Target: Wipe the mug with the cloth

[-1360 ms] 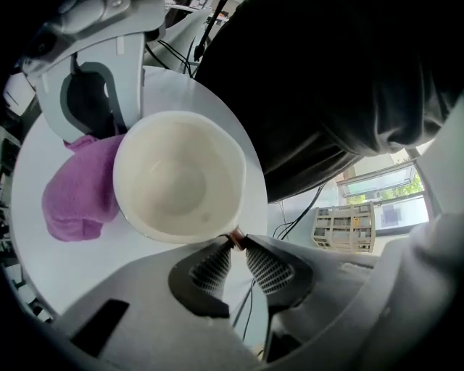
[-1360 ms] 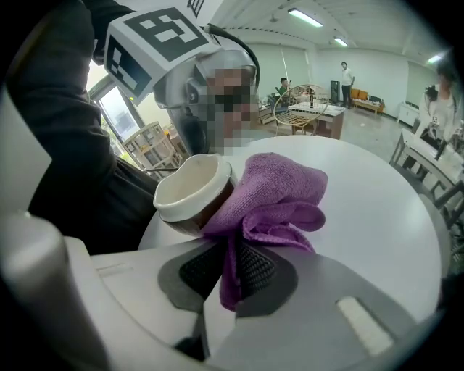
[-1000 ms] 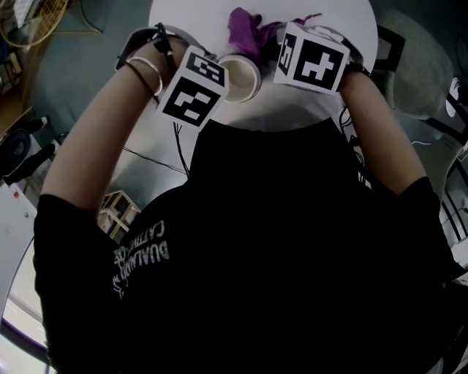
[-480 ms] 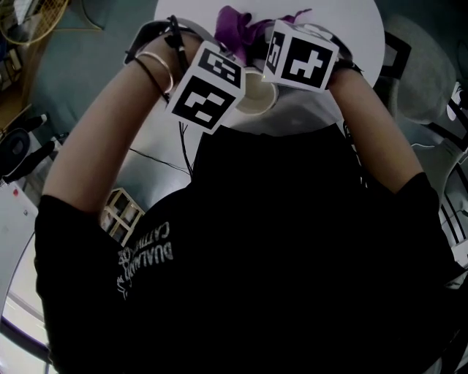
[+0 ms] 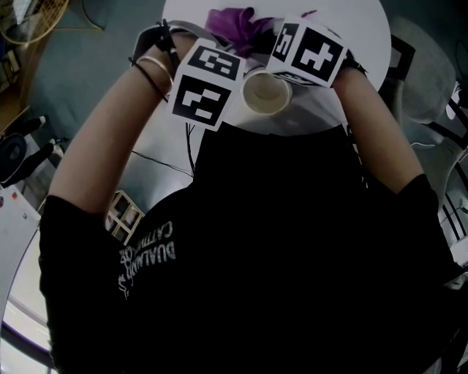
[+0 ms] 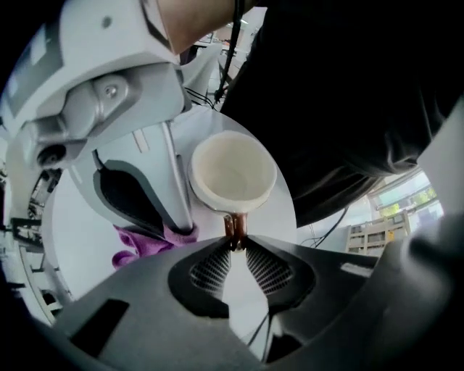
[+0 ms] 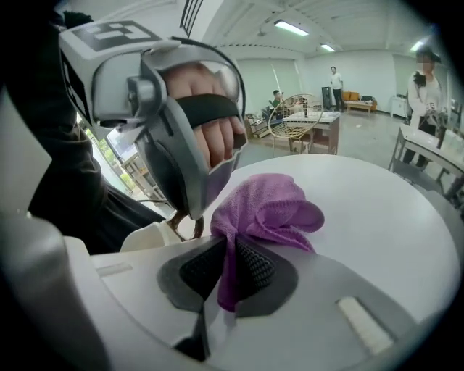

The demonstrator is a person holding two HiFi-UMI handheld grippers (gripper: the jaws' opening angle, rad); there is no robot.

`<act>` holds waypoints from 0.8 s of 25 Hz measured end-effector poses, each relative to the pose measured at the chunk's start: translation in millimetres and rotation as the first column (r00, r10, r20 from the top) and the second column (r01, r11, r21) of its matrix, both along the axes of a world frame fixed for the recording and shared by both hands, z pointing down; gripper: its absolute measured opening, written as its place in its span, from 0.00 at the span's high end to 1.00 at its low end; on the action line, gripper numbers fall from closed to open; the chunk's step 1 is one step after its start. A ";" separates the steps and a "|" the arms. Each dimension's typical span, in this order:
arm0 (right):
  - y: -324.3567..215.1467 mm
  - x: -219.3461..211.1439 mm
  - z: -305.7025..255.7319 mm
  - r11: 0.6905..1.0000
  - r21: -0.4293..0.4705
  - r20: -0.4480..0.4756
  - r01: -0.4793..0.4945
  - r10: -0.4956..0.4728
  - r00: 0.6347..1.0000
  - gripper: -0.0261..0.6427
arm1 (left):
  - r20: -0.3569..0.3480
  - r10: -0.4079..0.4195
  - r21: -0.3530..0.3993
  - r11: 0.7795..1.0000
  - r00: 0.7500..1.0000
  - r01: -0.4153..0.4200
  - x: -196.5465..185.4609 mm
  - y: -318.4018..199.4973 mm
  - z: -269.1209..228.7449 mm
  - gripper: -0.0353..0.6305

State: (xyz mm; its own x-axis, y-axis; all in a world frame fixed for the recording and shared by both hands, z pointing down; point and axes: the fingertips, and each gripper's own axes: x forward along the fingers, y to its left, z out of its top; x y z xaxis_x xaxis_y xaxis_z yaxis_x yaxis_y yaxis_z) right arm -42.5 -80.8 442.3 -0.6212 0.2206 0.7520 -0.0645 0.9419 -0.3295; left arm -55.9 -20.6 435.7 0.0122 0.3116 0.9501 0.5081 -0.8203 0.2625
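Note:
A cream mug [image 6: 232, 170] hangs above the white round table [image 5: 355, 33], its mouth turned up toward my head. My left gripper [image 6: 233, 245] is shut on its brown handle [image 6: 234, 226]; the jaws have just eased open a little, with the handle still pinched between them. My right gripper [image 7: 225, 243] is shut on a purple cloth [image 7: 270, 209], which bunches beyond its jaws right beside the mug [image 7: 148, 235]. In the head view the mug [image 5: 266, 93] sits between the two marker cubes, and the cloth [image 5: 230, 20] is just past them.
A wooden crate [image 5: 123, 213] and cables lie on the floor to the left. A grey chair [image 5: 420, 73] stands at the table's right. Far off in the right gripper view are people, a table [image 7: 319, 119] and a wicker chair.
The mug has shifted right and toward me, its mouth now facing up more. Both grippers moved with it, and the cloth slid left behind the left cube.

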 end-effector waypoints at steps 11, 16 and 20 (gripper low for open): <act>-37.1 22.0 -60.9 0.852 0.011 0.117 -0.523 0.518 0.847 0.91 | -0.379 -0.394 -0.027 0.909 0.837 0.415 8.0 -13.4 -0.9 0.82; -30.3 37.0 -100.7 0.603 -0.047 0.238 -0.796 0.781 0.577 0.91 | -0.491 -0.511 -0.077 0.832 0.706 0.549 2.6 -10.7 5.2 0.82; -12.3 57.2 -136.5 0.403 -0.088 0.332 -0.911 0.874 0.355 0.91 | -0.541 -0.556 -0.152 0.802 0.631 0.577 2.2 -12.7 3.4 0.81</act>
State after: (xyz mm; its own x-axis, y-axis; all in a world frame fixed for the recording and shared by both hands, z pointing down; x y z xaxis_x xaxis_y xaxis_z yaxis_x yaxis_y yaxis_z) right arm 14.6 -93.1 305.8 -0.5799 -0.6578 0.4807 -0.8113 0.4131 -0.4136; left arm -53.6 -33.3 439.1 0.6801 0.0375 0.7322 -0.0167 -0.9976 0.0666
